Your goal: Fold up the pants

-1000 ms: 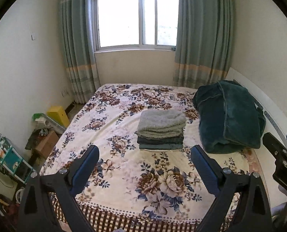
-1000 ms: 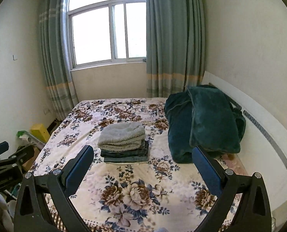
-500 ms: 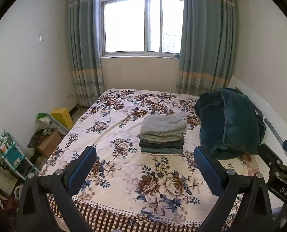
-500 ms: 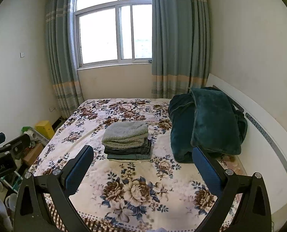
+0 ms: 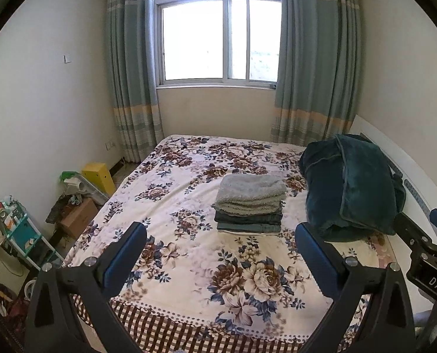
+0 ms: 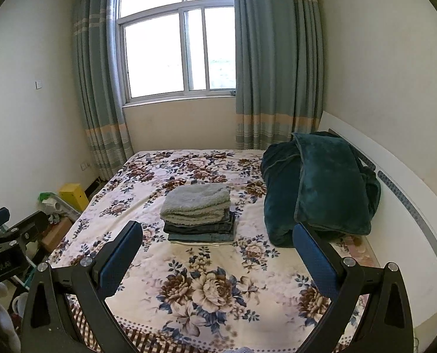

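Folded pants stack [image 5: 249,206] — lower layers perhaps jeans.

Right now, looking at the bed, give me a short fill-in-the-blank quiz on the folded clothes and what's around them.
1. The folded stack lies on the floral ____.
2. The top garment of the stack is a fuzzy ____ colour.
3. The dark green blanket lies to the stack's ____.
4. The left hand-held gripper and right hand-held gripper both have their jaws ____, holding nothing.

Missing words: bed; grey; right; open
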